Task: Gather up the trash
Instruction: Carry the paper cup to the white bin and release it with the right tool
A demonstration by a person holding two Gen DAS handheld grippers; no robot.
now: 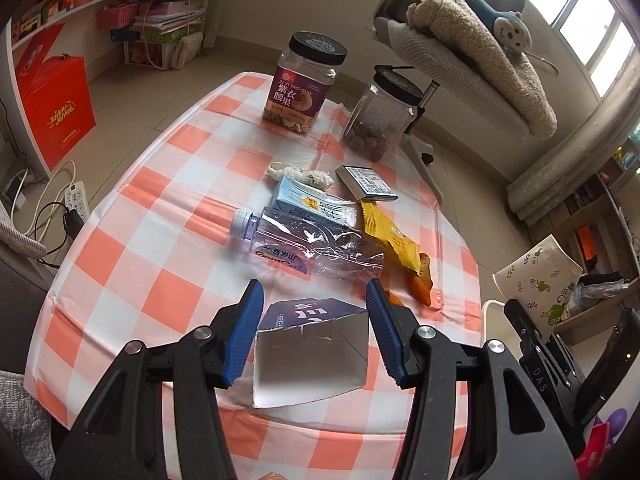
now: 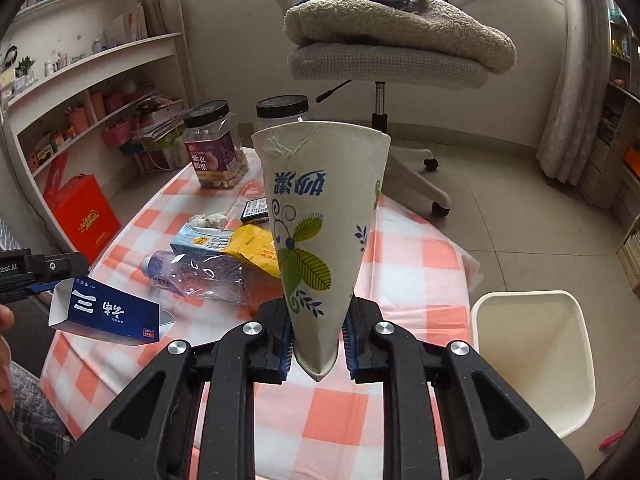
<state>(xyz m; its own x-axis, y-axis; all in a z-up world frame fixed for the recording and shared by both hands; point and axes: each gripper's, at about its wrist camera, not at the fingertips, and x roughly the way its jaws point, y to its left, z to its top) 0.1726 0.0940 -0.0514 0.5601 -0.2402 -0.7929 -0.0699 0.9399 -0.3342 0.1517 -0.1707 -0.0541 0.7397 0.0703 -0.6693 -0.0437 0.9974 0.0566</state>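
A flattened paper cup (image 2: 326,236) is clamped upright at frame centre by the right gripper (image 2: 316,344). An open blue carton (image 1: 310,354), low in the frame, is apparently gripped between the left gripper (image 1: 315,334) pads; contact is unclear.

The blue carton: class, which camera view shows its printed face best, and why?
Right wrist view: the blue carton appears side-on, white lettering readable, held off the table by the left gripper. The left wrist view mostly shows its open white interior between the jaws.

The left gripper (image 1: 314,304) spreads its blue-padded fingers (image 1: 244,332) wide; the right gripper (image 2: 316,338) pinches its fingers close together.
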